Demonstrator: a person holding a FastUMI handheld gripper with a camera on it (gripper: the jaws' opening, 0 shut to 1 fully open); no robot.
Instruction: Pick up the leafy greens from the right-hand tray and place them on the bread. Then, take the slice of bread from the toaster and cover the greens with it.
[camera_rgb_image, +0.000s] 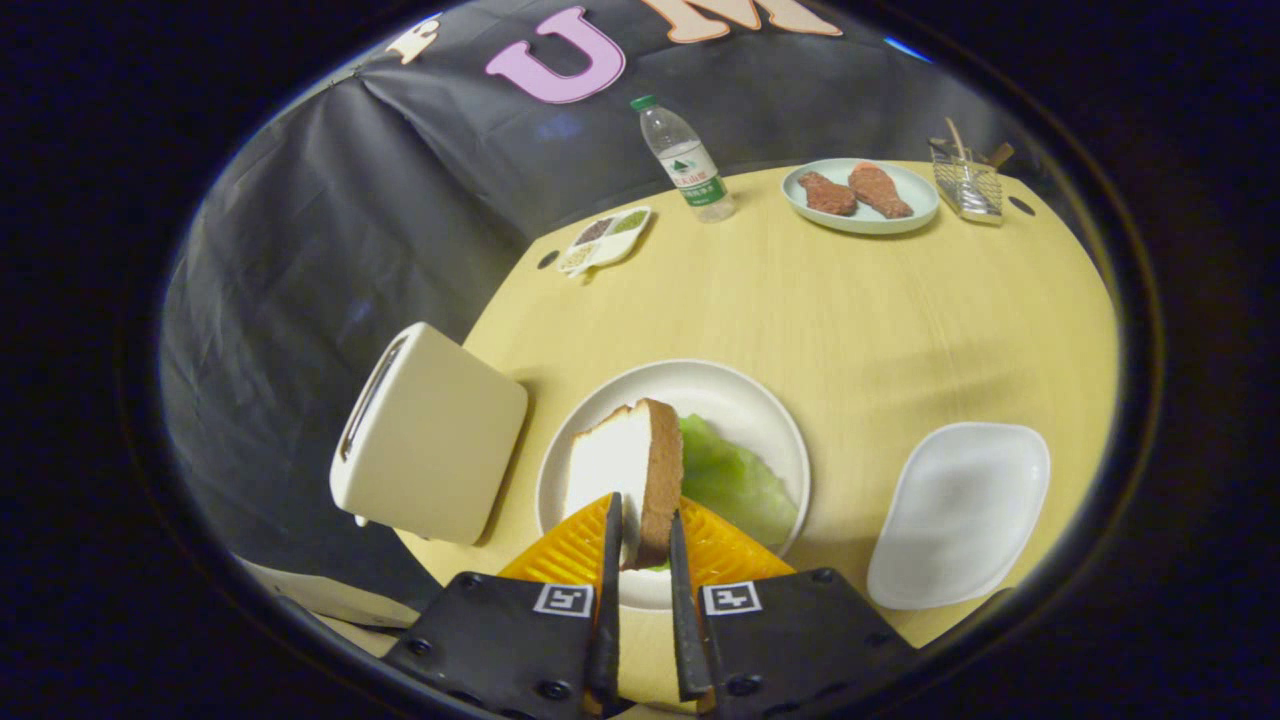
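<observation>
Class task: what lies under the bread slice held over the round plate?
The hand-held gripper is shut on the slice. Lettuce shows beside and beneath it on the plate. Any bottom bread is hidden.

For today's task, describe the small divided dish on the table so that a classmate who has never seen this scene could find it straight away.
Start at the round wooden table and look to its far edge, by the black cloth wall. Beside the clear water bottle lies a small white divided dish. Unlike the plate of browned meat pieces, it has several little compartments holding dark and green fillings.
</observation>
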